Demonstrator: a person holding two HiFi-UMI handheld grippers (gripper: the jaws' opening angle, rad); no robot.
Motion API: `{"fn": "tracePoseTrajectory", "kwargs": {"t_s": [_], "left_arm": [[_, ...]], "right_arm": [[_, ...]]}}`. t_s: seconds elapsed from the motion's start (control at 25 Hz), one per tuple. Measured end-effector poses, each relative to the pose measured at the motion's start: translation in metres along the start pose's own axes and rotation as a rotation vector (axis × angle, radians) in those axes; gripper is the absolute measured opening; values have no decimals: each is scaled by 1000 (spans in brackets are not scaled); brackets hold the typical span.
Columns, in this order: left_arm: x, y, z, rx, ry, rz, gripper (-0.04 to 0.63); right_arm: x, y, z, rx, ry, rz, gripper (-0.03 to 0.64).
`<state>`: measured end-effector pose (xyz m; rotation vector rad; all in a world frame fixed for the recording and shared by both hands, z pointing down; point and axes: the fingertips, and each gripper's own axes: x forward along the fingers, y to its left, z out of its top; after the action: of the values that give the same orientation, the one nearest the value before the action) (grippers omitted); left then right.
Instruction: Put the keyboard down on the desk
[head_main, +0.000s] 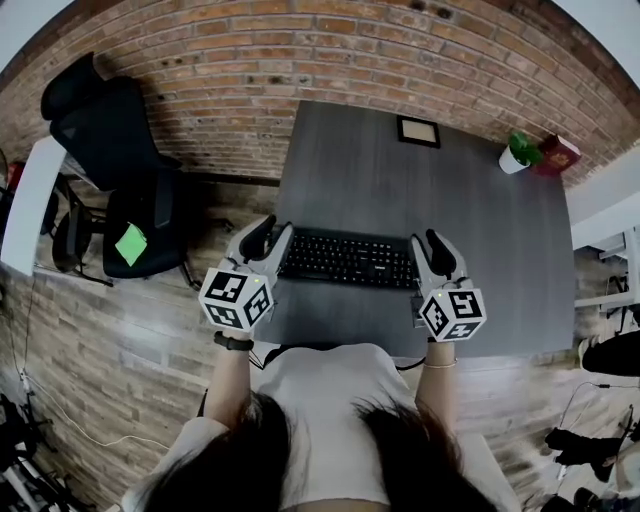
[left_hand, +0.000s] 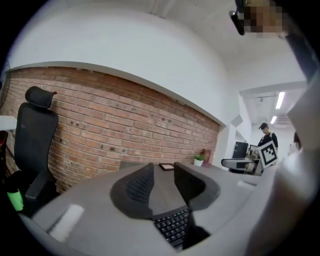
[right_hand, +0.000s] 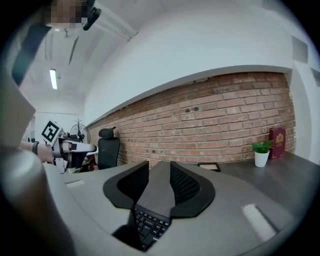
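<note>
The black keyboard (head_main: 348, 258) lies flat on the dark grey desk (head_main: 400, 190), near its front edge. My left gripper (head_main: 262, 240) hovers over the keyboard's left end and my right gripper (head_main: 432, 250) over its right end. In the left gripper view the left gripper (left_hand: 162, 170) has a gap between its jaws with nothing in it, and the keyboard (left_hand: 172, 227) shows below. In the right gripper view the right gripper (right_hand: 159, 167) stands likewise, with only bare desk between its jaws and the keyboard (right_hand: 147, 227) underneath. Both grippers point nearly level toward the brick wall.
A framed picture (head_main: 418, 131) lies at the desk's far edge. A small potted plant (head_main: 518, 152) and a red book (head_main: 558, 153) stand at the far right corner. A black office chair (head_main: 120, 150) with a green note (head_main: 130, 243) stands left of the desk.
</note>
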<state>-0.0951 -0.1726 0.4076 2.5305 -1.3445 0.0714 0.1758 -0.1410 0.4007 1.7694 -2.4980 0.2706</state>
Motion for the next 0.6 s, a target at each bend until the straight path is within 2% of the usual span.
{"fn": "tracePoseTrajectory", "kwargs": {"t_s": [0.08, 0.28, 0.36, 0.6], "left_arm": [[1, -4, 0, 8, 0, -1, 148], [9, -5, -10, -2, 20, -11, 87], [11, -2, -13, -4, 18, -7, 57], [14, 7, -23, 7, 46, 5, 57]], "right_arm": [[-3, 2, 5, -11, -13, 18, 102], [-7, -1, 8, -28, -19, 41, 7], [-7, 0, 7, -35, -28, 54, 2], [-2, -4, 1, -21, -23, 40, 2]]}}
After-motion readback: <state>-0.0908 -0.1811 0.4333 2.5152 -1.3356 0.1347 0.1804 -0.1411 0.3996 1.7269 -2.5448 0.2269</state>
